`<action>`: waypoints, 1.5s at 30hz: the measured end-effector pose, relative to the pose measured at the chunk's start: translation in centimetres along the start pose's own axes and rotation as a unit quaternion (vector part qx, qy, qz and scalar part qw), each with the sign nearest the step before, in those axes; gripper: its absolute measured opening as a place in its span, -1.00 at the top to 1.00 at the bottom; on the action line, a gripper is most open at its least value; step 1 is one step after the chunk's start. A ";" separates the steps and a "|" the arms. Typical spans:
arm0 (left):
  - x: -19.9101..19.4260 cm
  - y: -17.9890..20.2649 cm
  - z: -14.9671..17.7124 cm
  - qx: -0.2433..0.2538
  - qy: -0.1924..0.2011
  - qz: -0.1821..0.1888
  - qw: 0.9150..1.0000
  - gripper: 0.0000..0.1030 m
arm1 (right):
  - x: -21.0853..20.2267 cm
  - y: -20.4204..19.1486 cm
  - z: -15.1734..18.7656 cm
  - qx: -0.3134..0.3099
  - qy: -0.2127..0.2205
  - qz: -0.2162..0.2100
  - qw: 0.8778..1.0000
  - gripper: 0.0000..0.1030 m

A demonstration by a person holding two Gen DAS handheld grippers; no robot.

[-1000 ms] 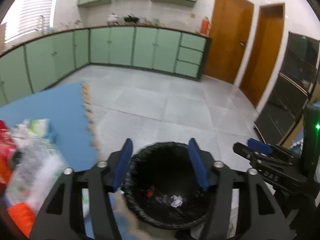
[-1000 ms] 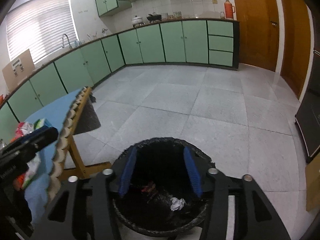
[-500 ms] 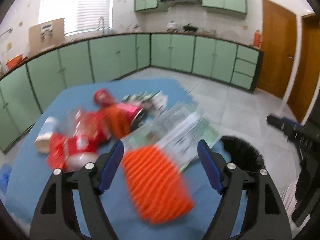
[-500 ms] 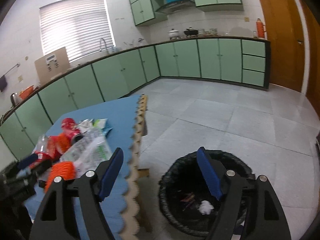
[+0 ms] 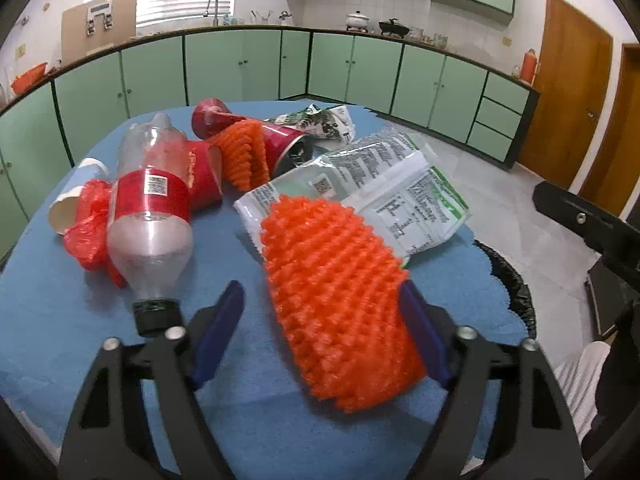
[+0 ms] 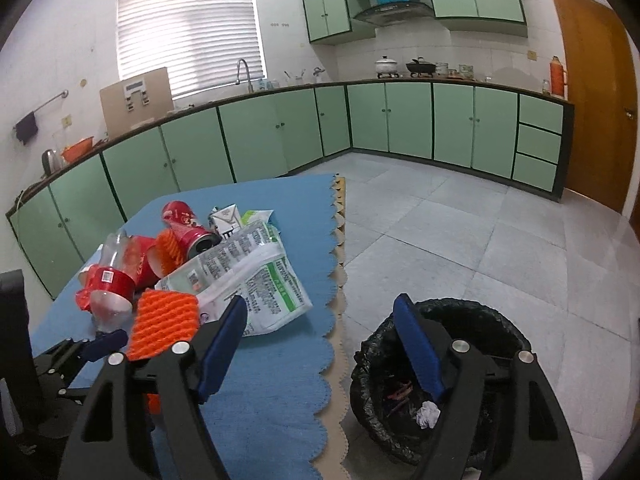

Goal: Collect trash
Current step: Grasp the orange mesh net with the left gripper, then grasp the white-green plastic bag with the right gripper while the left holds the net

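An orange foam net sleeve [image 5: 340, 300] lies on the blue table mat [image 5: 80, 340], between the open fingers of my left gripper [image 5: 320, 300]; it also shows in the right wrist view [image 6: 164, 324]. Beside it lie a clear plastic bottle with a red label [image 5: 150, 216], a red can [image 5: 280, 144], a second orange net [image 5: 244, 156] and white printed bags [image 5: 384, 192]. The black-lined trash bin [image 6: 440, 380] stands on the floor right of the table and holds some scraps. My right gripper [image 6: 320, 336] is open and empty above the table edge and bin.
A paper cup [image 5: 76, 196], a red plastic bag [image 5: 90, 232] and a small carton [image 6: 228, 216] also lie on the mat. Green cabinets [image 6: 280, 140] line the walls. The tiled floor [image 6: 480, 232] is open beyond the bin. My left gripper shows at the right wrist view's lower left [image 6: 100, 344].
My left gripper swung from over the bin to the table and now brackets the orange net sleeve. My right gripper lifted and turned left, away from directly over the bin.
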State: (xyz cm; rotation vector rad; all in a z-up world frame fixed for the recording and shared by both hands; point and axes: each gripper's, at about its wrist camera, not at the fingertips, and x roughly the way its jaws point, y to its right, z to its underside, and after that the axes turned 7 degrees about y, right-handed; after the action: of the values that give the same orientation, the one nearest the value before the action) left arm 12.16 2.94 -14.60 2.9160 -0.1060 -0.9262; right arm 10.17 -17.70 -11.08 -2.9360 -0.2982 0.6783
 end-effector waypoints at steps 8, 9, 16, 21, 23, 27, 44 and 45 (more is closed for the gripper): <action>-1.1 -0.1 0.0 -0.007 0.015 0.025 1.000 0.61 | 0.7 -0.2 0.1 -0.003 -0.007 -0.004 1.000 -0.40; -1.2 -0.4 -0.2 -0.012 0.018 0.026 0.999 0.64 | 0.8 -0.3 0.1 -0.005 -0.008 -0.005 1.000 -0.39; -4.1 -1.3 -2.1 -0.020 0.081 0.006 0.996 0.70 | 1.9 -0.6 0.0 -0.012 -0.015 -0.019 1.000 -0.37; -4.6 -1.4 -3.7 0.006 0.121 -0.027 0.992 0.70 | 3.7 -0.9 -0.4 -0.013 -0.022 -0.035 0.999 -0.37; -3.9 -1.7 -4.0 0.004 0.120 -0.033 0.992 0.71 | 4.8 -1.0 -0.5 -0.013 -0.028 -0.042 0.999 -0.37; -2.4 -2.3 -4.6 0.000 0.120 -0.051 0.991 0.71 | 6.9 -1.0 -0.8 -0.018 -0.041 -0.056 0.997 -0.37; 1.2 -1.9 -4.9 0.010 0.103 -0.066 0.992 0.71 | 12.7 -1.2 -0.8 -0.030 -0.116 -0.160 0.980 0.10; 1.3 -1.8 -5.0 0.009 0.103 -0.066 0.992 0.71 | 12.6 -1.2 -0.7 -0.031 -0.114 -0.161 0.980 0.19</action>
State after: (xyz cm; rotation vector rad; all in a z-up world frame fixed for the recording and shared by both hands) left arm 16.17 4.92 -11.49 3.0455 0.0929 -0.6375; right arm 21.34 -13.83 -15.56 -2.7686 -0.8081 0.9665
